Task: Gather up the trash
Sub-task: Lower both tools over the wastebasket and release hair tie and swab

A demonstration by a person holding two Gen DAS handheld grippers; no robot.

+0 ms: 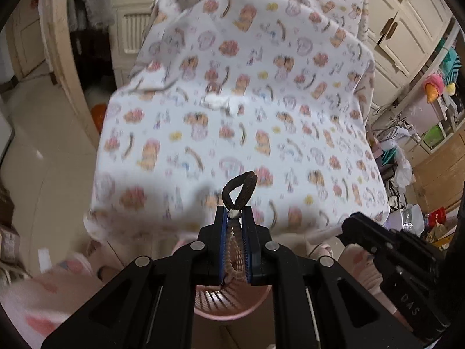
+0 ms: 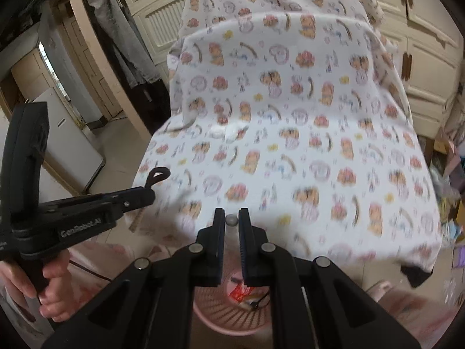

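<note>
My left gripper (image 1: 235, 213) is shut on a dark brown hair tie (image 1: 241, 189) whose loop sticks up past the fingertips. It holds the tie above a pink slatted waste basket (image 1: 232, 309). It also shows in the right wrist view (image 2: 145, 195) with the hair tie (image 2: 157, 176). My right gripper (image 2: 231, 218) is slightly open and holds nothing, above the same basket (image 2: 229, 317), which holds red wrappers (image 2: 239, 292). A crumpled white tissue (image 1: 222, 101) lies on the patterned bed sheet (image 1: 261, 133).
The bed with its cartoon-print sheet (image 2: 290, 145) fills the middle. Cream cupboards (image 2: 421, 67) stand at the back. Cluttered shelves and bags (image 1: 412, 157) are on the right. Tiled floor (image 1: 49, 157) lies on the left, with a doorway (image 2: 64, 93).
</note>
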